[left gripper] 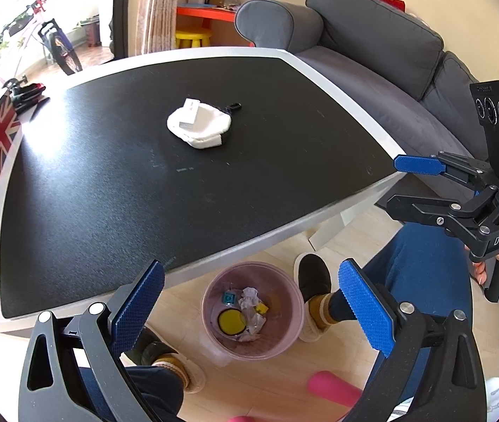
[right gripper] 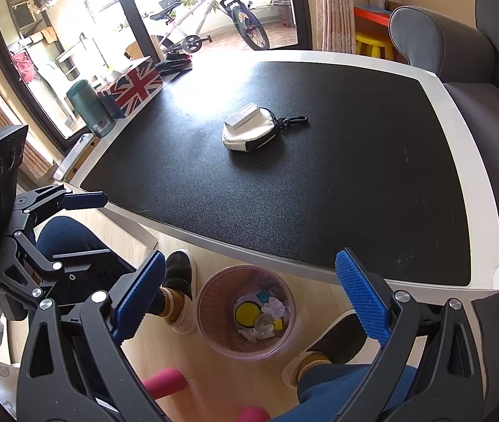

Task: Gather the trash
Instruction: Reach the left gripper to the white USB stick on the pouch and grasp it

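Note:
A pink trash bin (left gripper: pixel 286 330) stands on the floor under the table's near edge; it also shows in the right wrist view (right gripper: pixel 210 337). Inside lie crumpled paper (left gripper: pixel 249 297), a yellow lid (left gripper: pixel 230 320) and small scraps. My left gripper (left gripper: pixel 249 307) is open and empty above the bin. My right gripper (right gripper: pixel 247 300) is open and empty above the bin too; it shows at the right of the left wrist view (left gripper: pixel 404 184). On the black tabletop (left gripper: pixel 108 193) lies a white pouch (left gripper: pixel 210 130) with a small white box (left gripper: pixel 189 112) on it.
A Union Jack box (right gripper: pixel 133 86), a green flask (right gripper: pixel 89 107) and a phone (right gripper: pixel 75 151) stand along the table's left edge. A grey sofa (left gripper: pixel 372 52) is to the right. The person's slippered feet (left gripper: pixel 314 281) flank the bin. A pink roller (right gripper: pixel 163 383) lies on the floor.

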The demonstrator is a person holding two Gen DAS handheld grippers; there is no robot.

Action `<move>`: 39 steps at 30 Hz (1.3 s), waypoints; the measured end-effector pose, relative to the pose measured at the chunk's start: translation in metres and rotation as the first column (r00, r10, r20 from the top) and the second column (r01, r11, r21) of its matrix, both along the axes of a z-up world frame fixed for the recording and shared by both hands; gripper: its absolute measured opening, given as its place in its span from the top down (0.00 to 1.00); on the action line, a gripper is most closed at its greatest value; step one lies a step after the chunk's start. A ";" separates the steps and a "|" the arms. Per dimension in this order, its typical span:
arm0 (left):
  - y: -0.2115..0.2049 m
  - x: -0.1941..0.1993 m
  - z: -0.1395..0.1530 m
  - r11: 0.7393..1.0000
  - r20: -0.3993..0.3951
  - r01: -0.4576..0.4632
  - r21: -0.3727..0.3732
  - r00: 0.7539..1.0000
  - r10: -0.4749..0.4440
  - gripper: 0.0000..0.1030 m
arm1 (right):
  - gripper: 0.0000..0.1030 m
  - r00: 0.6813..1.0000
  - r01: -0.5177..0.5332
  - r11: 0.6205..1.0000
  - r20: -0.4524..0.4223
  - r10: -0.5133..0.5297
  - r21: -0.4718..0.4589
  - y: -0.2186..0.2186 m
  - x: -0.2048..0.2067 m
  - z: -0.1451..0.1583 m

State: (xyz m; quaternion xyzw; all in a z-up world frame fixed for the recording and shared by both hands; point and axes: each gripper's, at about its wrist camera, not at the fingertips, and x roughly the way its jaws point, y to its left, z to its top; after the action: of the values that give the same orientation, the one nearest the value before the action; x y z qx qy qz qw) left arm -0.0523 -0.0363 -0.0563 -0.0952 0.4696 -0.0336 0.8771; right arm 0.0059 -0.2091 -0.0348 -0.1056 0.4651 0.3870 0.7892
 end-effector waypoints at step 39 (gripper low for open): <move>0.064 0.146 0.011 0.999 -0.040 -0.015 0.049 0.999 0.017 0.07 | 0.07 1.000 0.004 0.999 0.010 -0.004 -0.051 0.056 0.093 0.003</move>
State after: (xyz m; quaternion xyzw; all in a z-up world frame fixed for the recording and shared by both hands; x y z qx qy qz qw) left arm 0.0934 0.0276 -0.0453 -0.0781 0.4873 -0.0132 0.8697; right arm 0.0991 -0.1536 -0.0320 -0.1268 0.4710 0.3728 0.7894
